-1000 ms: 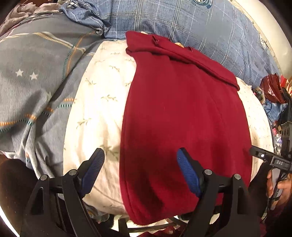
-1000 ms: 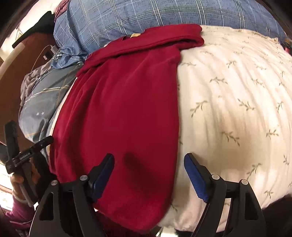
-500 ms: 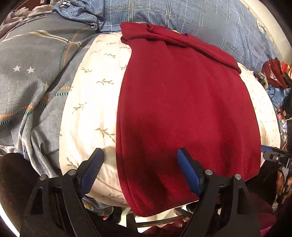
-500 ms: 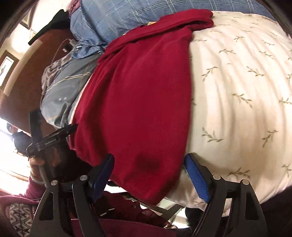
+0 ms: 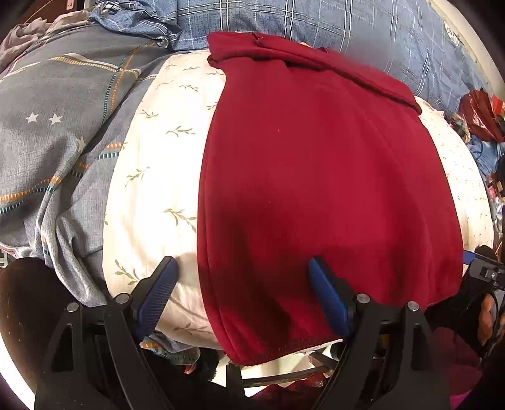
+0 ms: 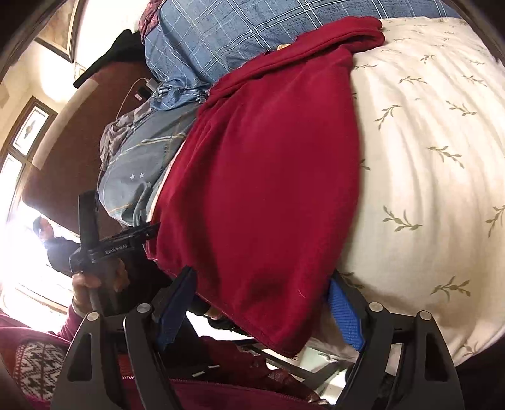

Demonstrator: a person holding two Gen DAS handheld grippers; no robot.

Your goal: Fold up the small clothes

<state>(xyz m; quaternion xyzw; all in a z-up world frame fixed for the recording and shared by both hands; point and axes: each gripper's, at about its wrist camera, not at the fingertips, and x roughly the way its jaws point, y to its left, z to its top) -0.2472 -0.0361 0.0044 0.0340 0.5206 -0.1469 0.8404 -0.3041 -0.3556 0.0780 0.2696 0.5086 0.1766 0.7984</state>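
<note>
Cream bedding (image 5: 151, 176) bears one red garment (image 5: 315, 176); both grippers (image 5: 243, 296) (image 6: 262, 309) gape, empty.

The garment (image 5: 315, 176) was plain dark red. The pillow (image 5: 151, 176) under it was cream with olive leaf sprigs. Beside the pillow, the sheet (image 5: 56, 126) was grey with white stars and orange stripes; the blanket (image 5: 315, 22) beyond was blue plaid.

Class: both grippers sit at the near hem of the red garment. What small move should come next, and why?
Probably close both grippers on the hem. The red garment lies flat on the cream pillow, the left gripper and right gripper are open, and each straddles a near corner, so a grip would let the hem be folded toward the far edge.
</note>
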